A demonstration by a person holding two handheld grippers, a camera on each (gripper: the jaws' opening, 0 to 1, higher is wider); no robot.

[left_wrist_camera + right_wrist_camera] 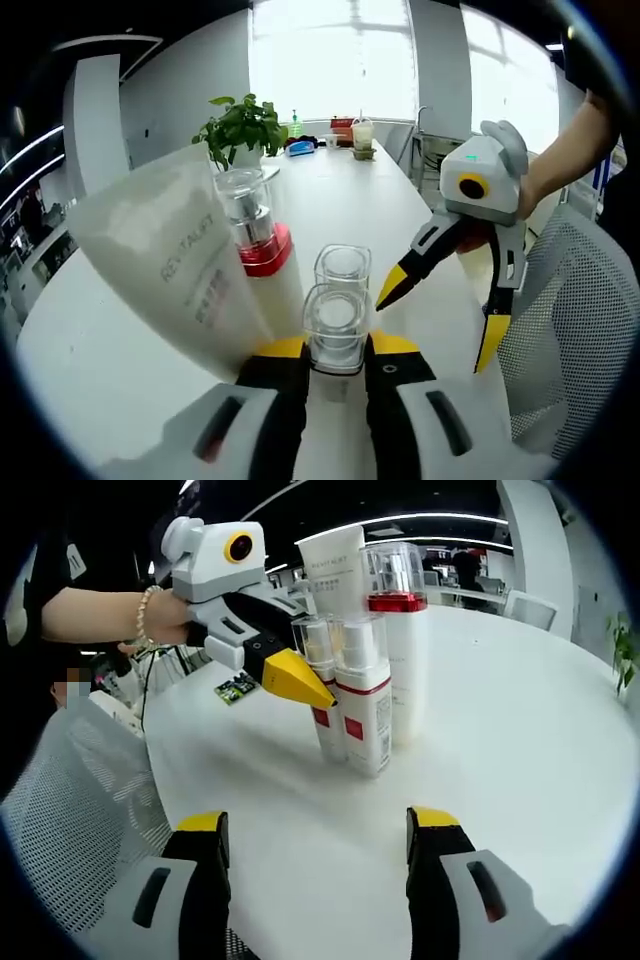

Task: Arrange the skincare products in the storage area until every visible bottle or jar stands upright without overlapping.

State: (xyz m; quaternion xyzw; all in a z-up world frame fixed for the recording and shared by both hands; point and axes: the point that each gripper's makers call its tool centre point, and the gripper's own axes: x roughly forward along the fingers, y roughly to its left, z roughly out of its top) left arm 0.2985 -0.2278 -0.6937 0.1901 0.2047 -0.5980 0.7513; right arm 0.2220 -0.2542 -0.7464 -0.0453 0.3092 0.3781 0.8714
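Clamped between the left gripper's [337, 352] jaws, a clear-capped bottle [336, 322] stands just beside the white tube [165, 265]; right gripper [316, 825] gapes empty nearby.

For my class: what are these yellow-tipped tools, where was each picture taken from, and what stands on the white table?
A person holds a hand-held gripper in each hand, each carrying a forward-looking fisheye camera. In the left gripper view, the left hand-held gripper closes around a small clear-capped bottle; the right hand-held gripper hangs open nearby. The right gripper view looks back from the other side: the right hand-held gripper is open and empty. On the round white table stand two small red-banded bottles, a taller red-collared pump bottle and a white tube, grouped closely, upright.
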